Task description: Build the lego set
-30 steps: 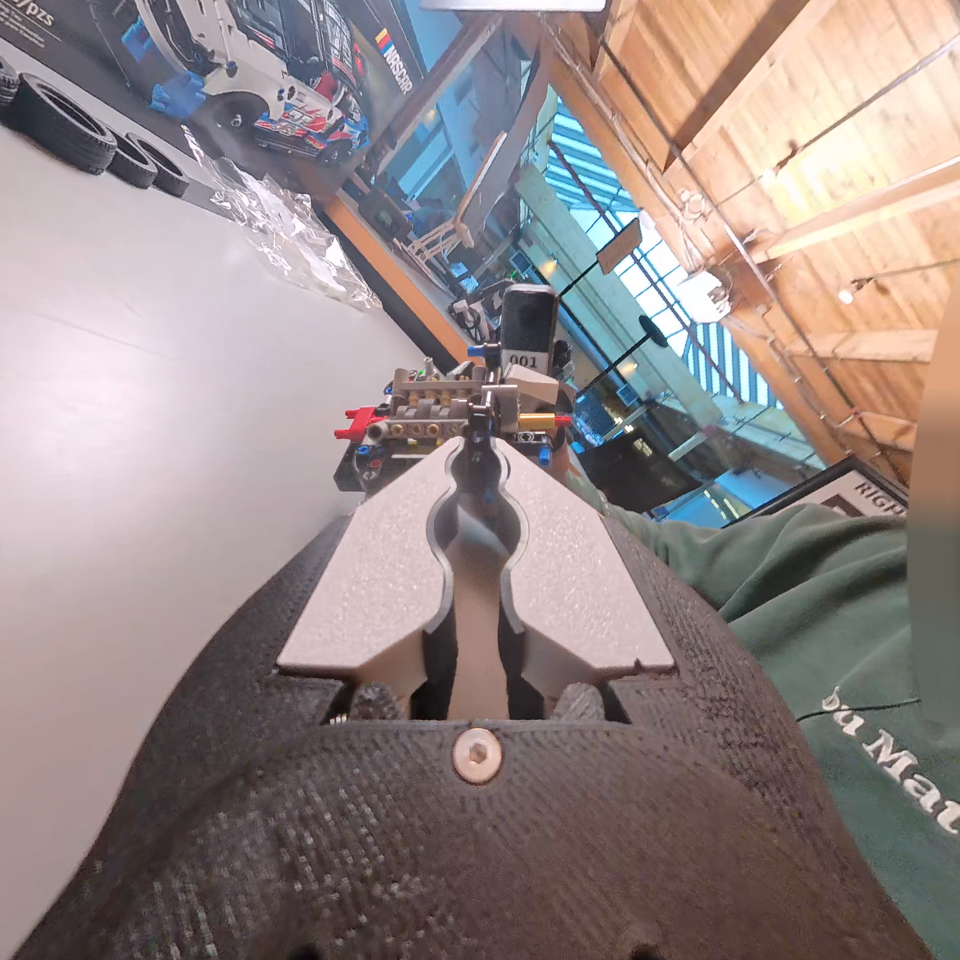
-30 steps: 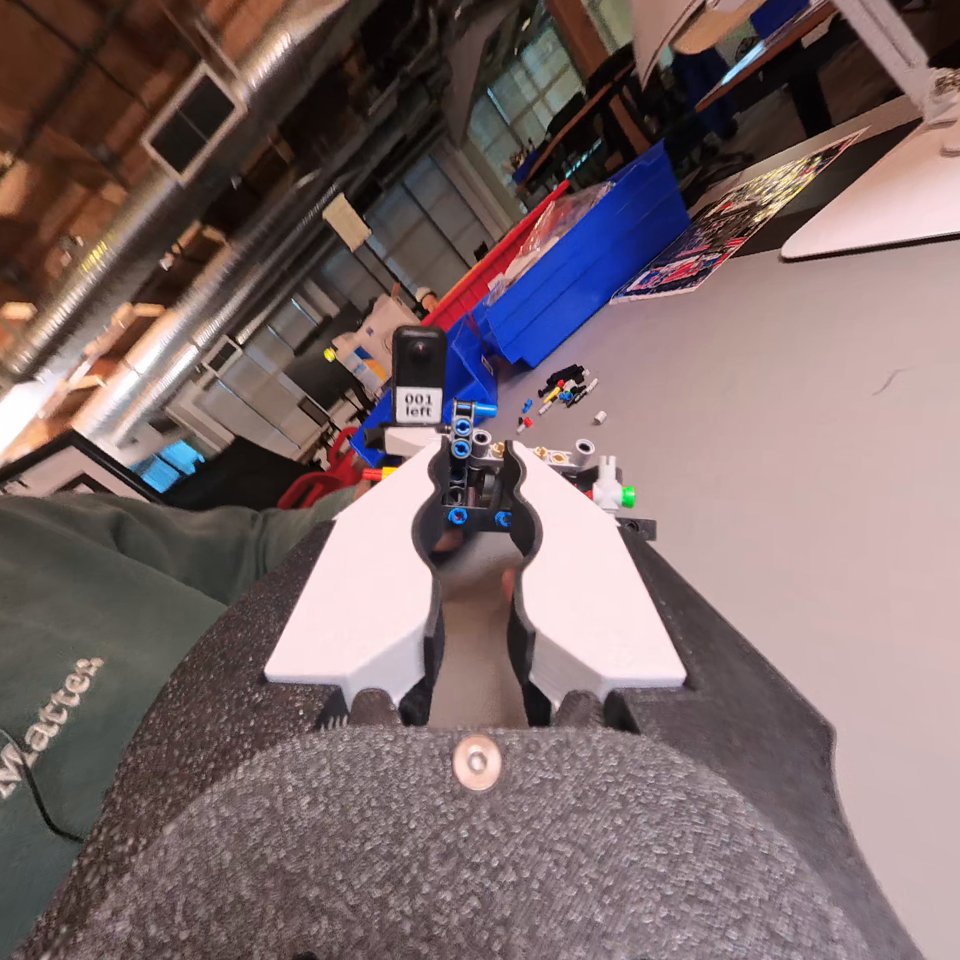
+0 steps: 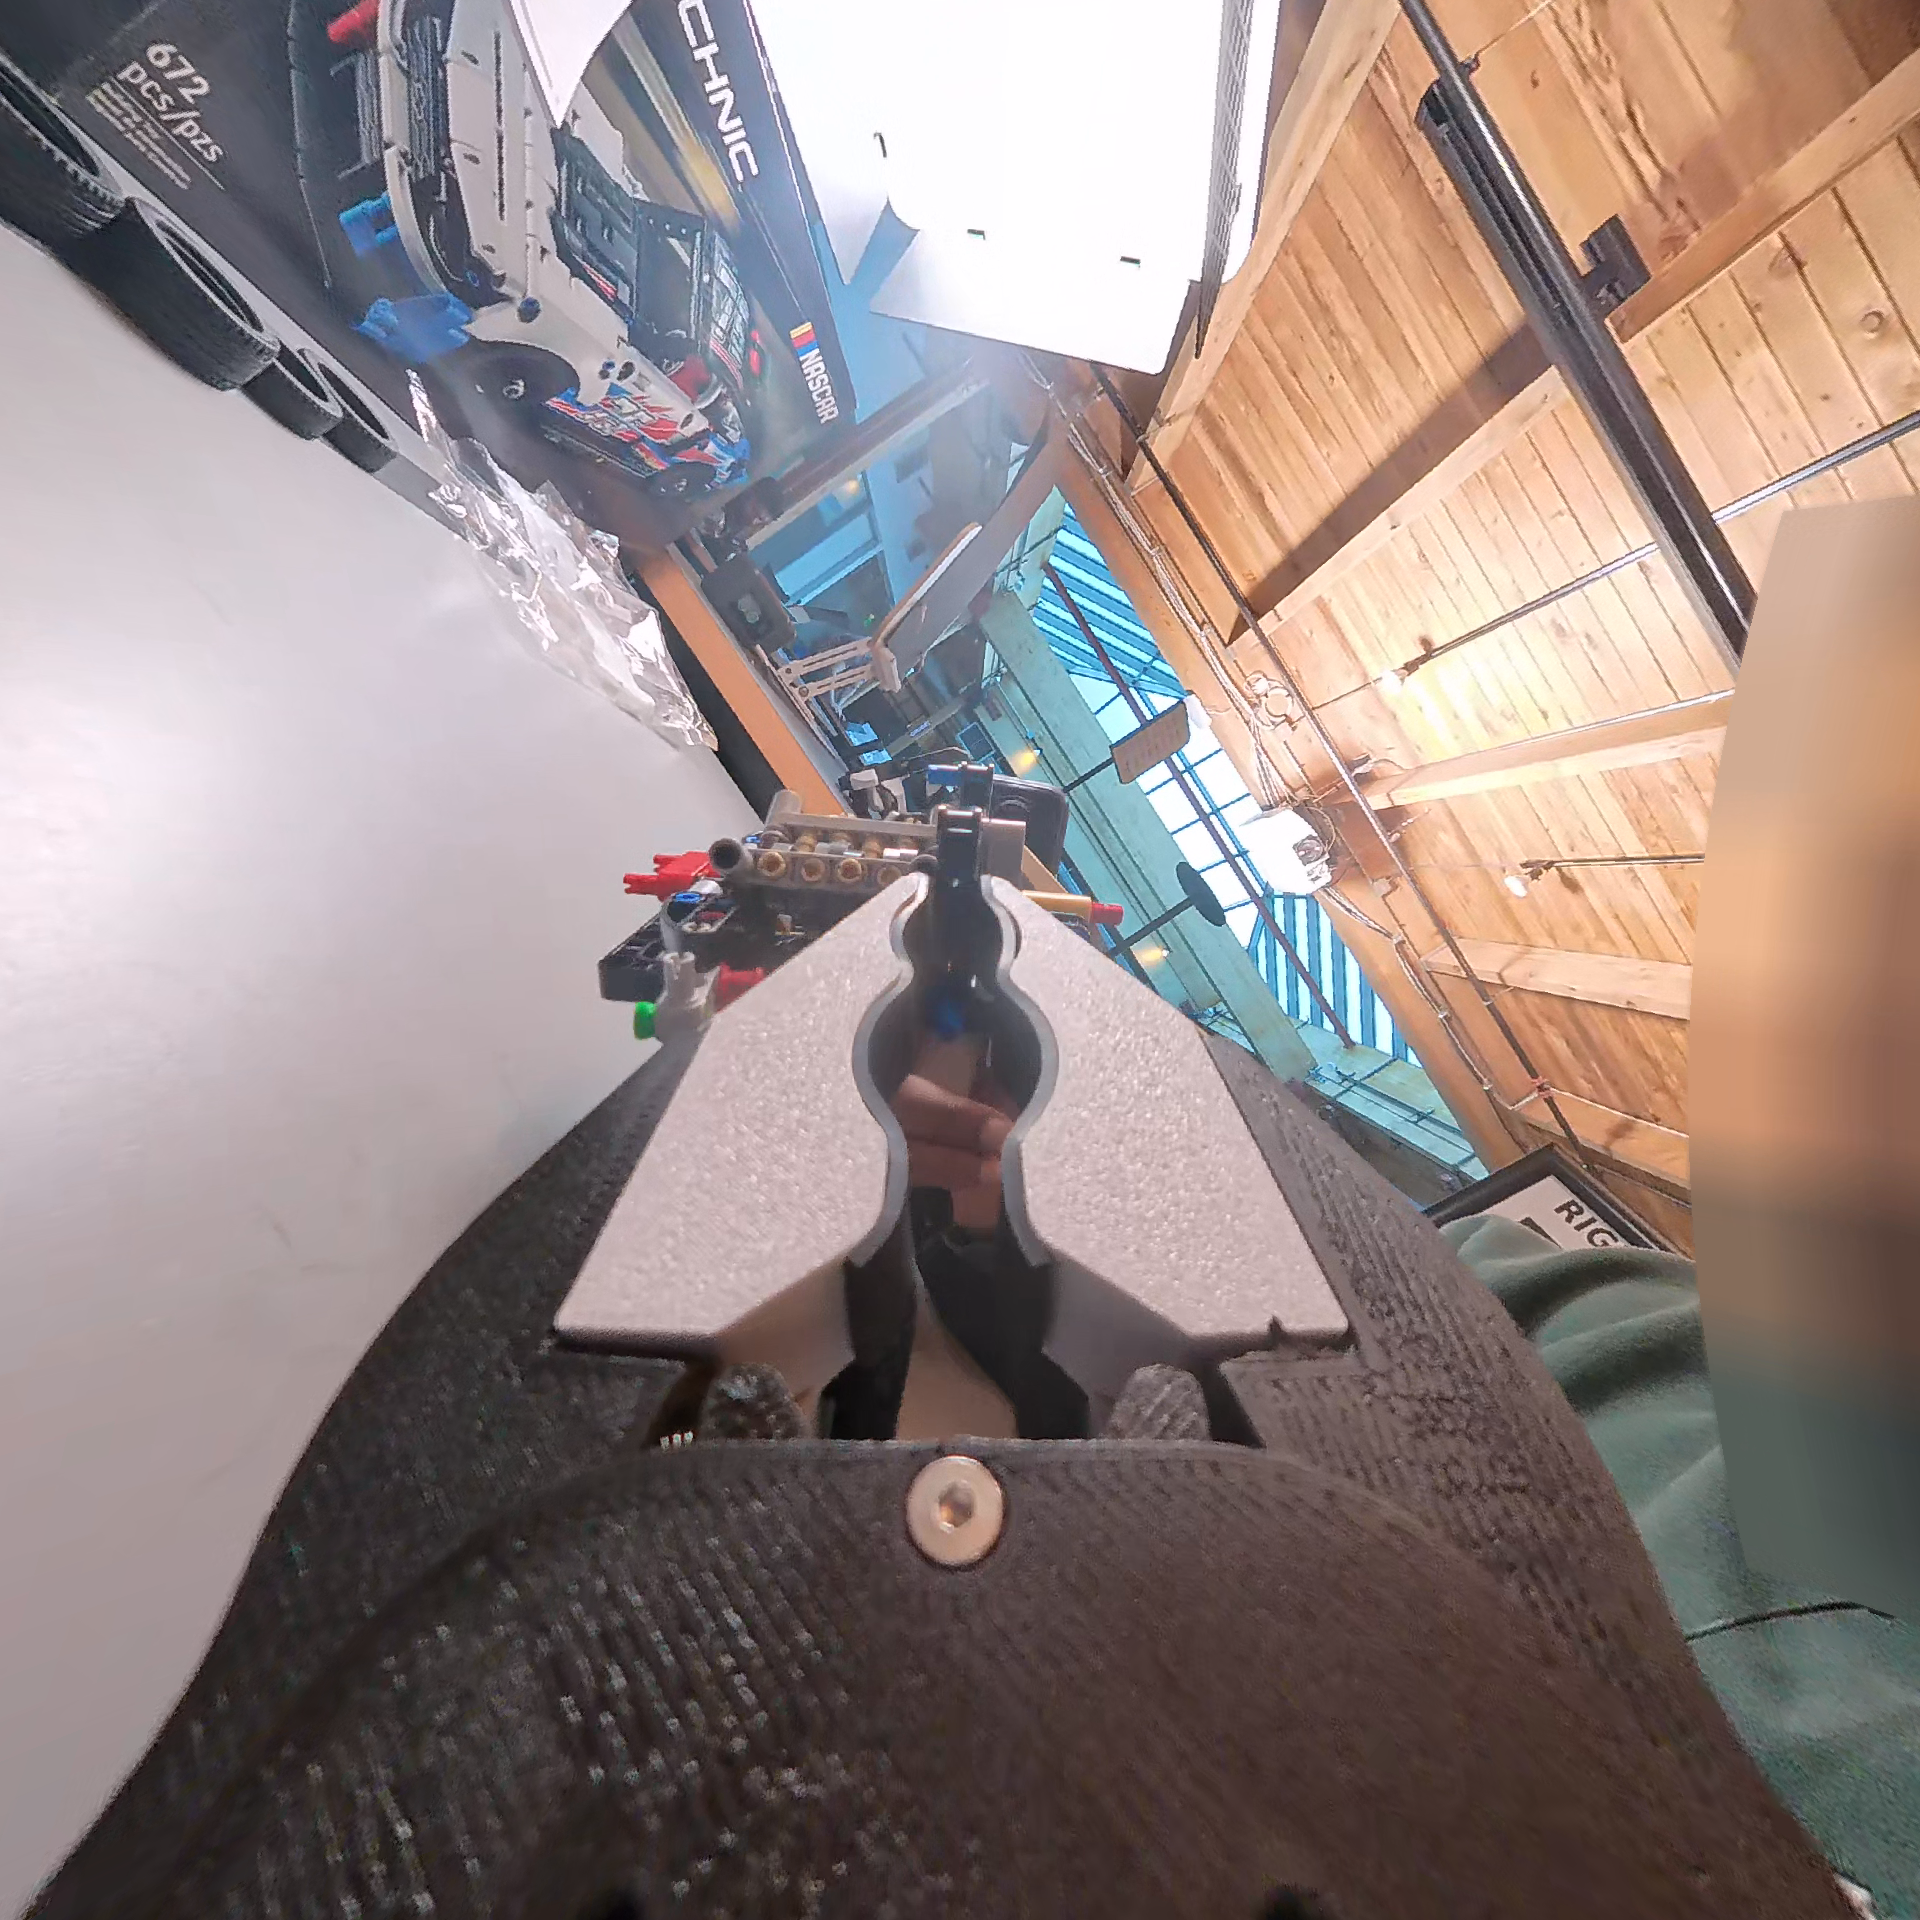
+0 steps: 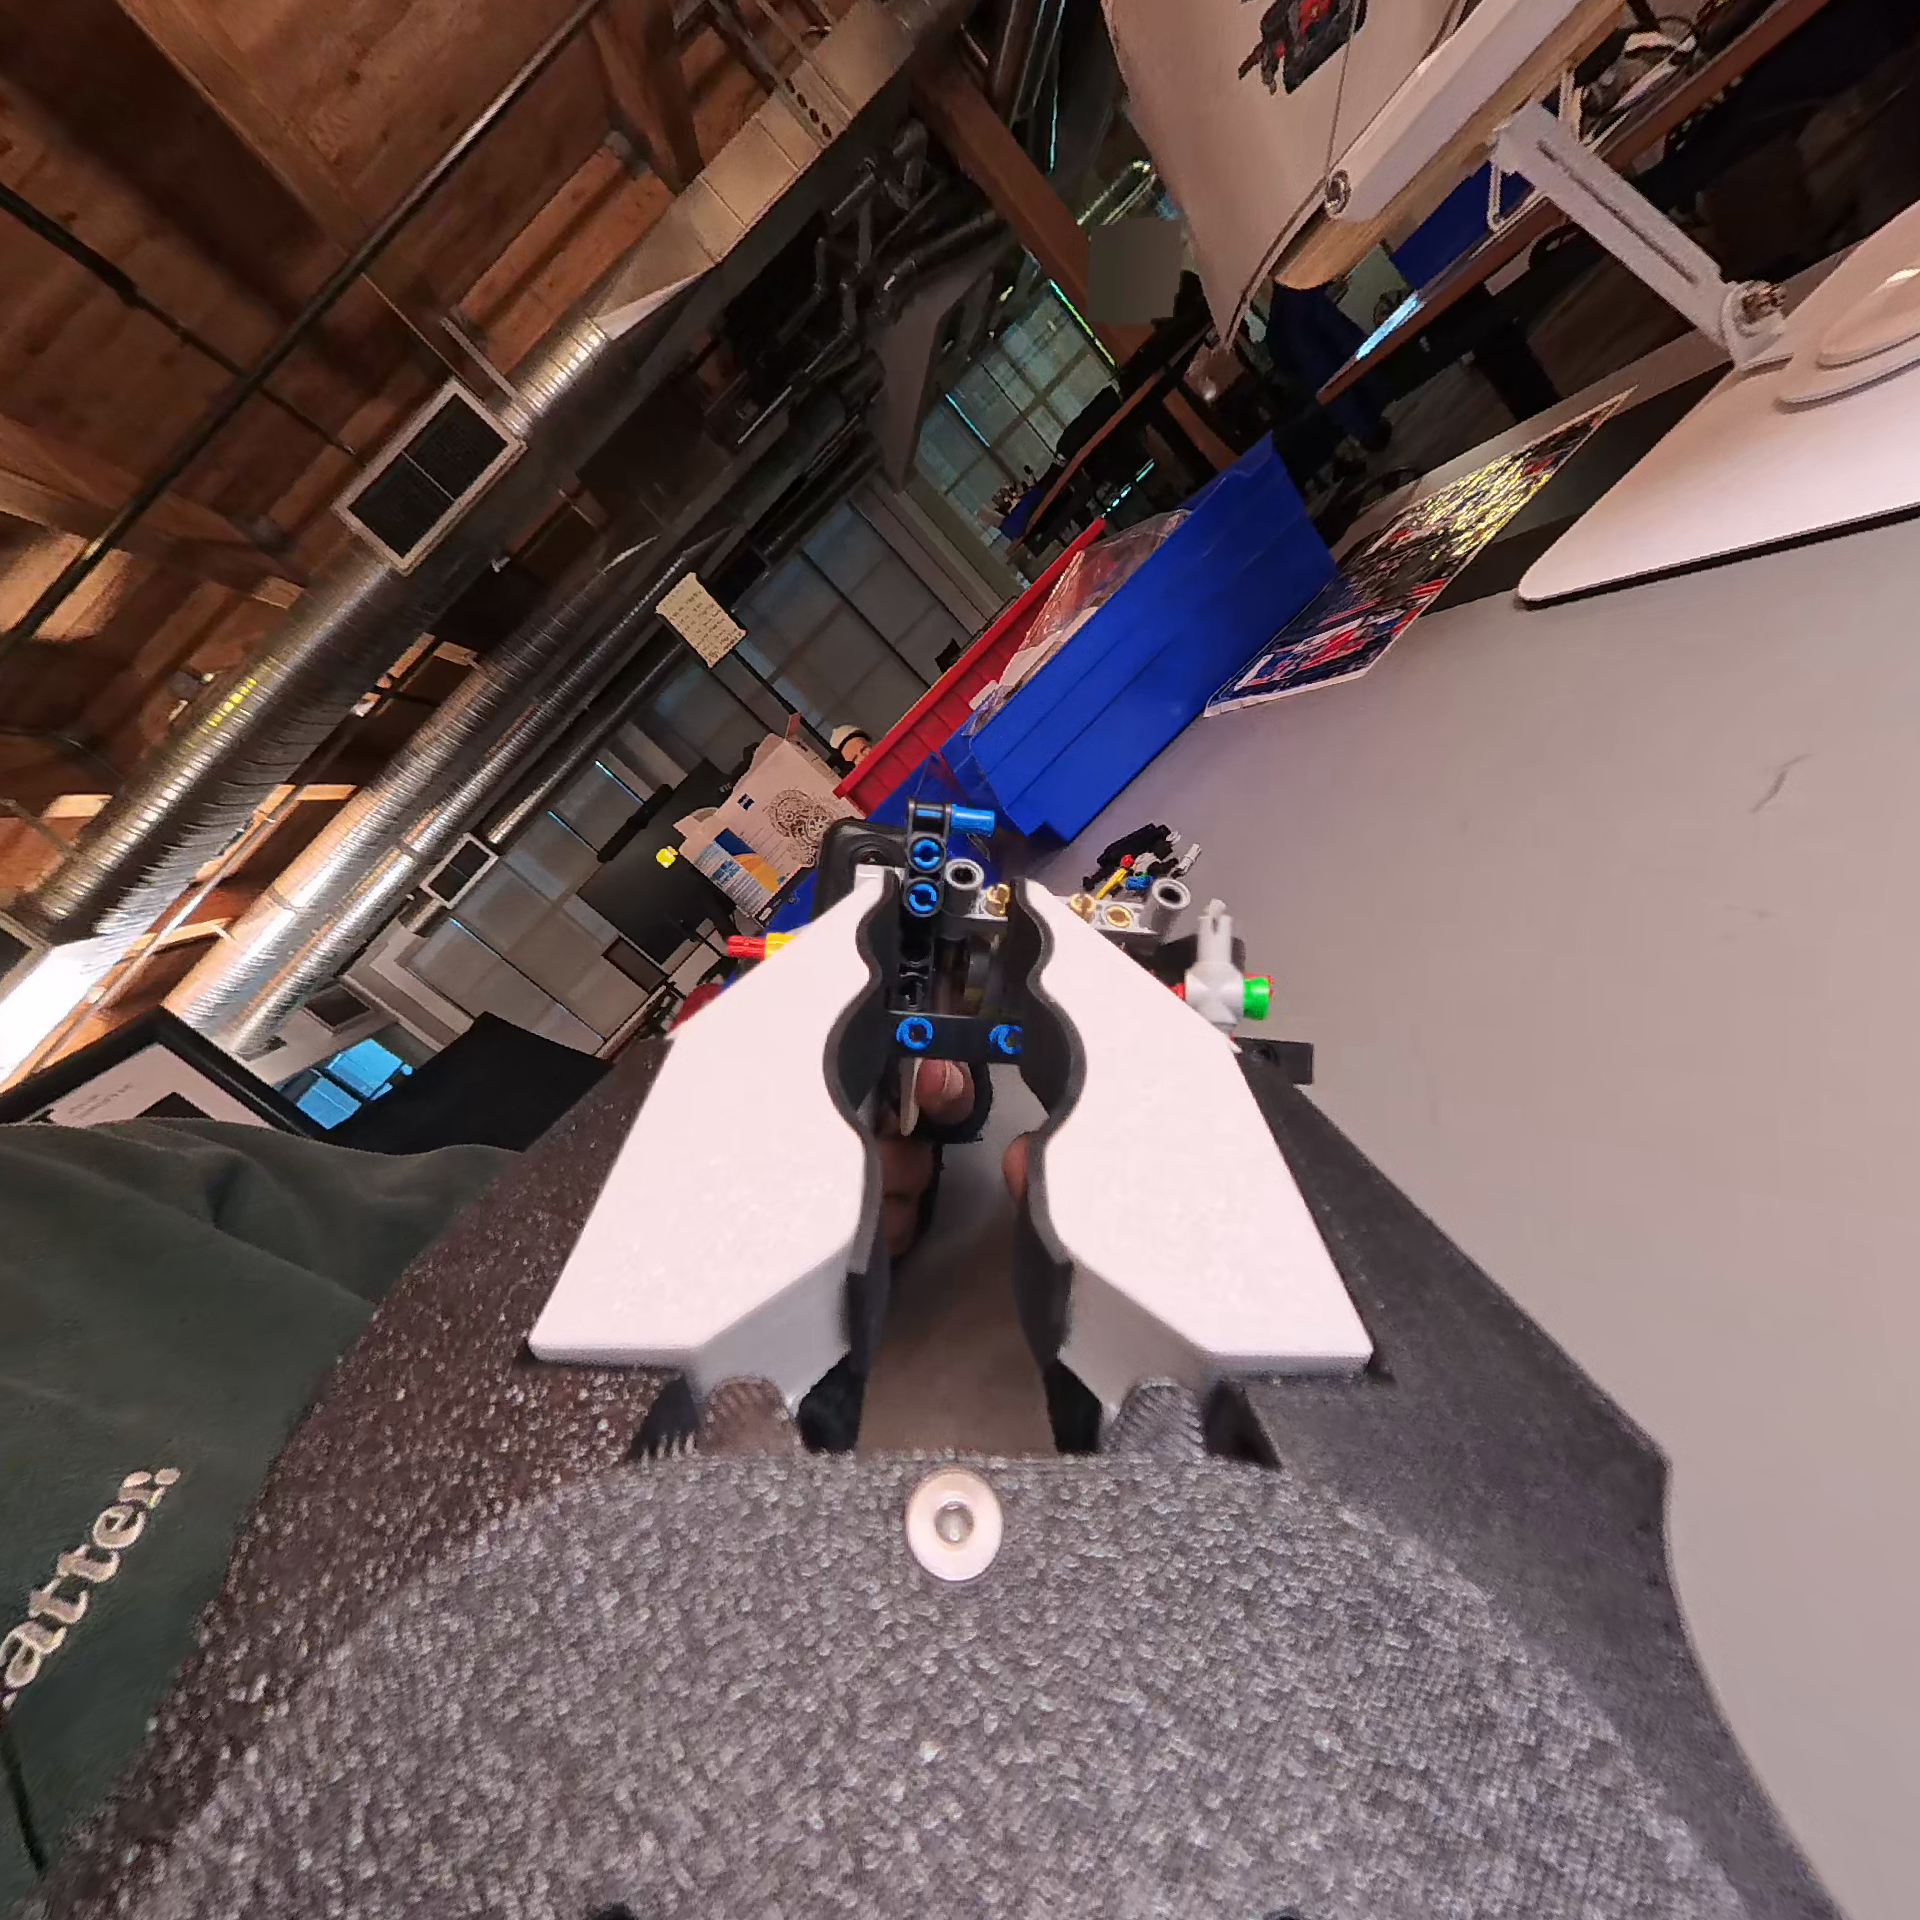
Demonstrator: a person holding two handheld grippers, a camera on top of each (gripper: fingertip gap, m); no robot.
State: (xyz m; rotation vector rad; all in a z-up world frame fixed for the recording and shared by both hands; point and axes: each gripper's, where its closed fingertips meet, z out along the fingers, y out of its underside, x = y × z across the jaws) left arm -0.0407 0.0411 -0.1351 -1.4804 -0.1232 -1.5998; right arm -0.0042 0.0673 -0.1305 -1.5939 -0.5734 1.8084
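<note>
Here the right gripper (image 4: 948, 925) pinches the black beam with blue pins (image 4: 920, 935) of the Lego chassis (image 3: 727, 914); the left gripper (image 3: 958, 904) clamps its other end, above the white table (image 3: 260, 831), near the set's box (image 3: 582, 260).

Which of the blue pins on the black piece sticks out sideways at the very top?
The light blue pin at the top of the black lego piece. It pokes out sideways; the other blue pins sit flush in their holes, showing only round ends.

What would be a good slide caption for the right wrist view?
Right gripper pinching a black Lego assembly with blue pins above a grey table.
</note>
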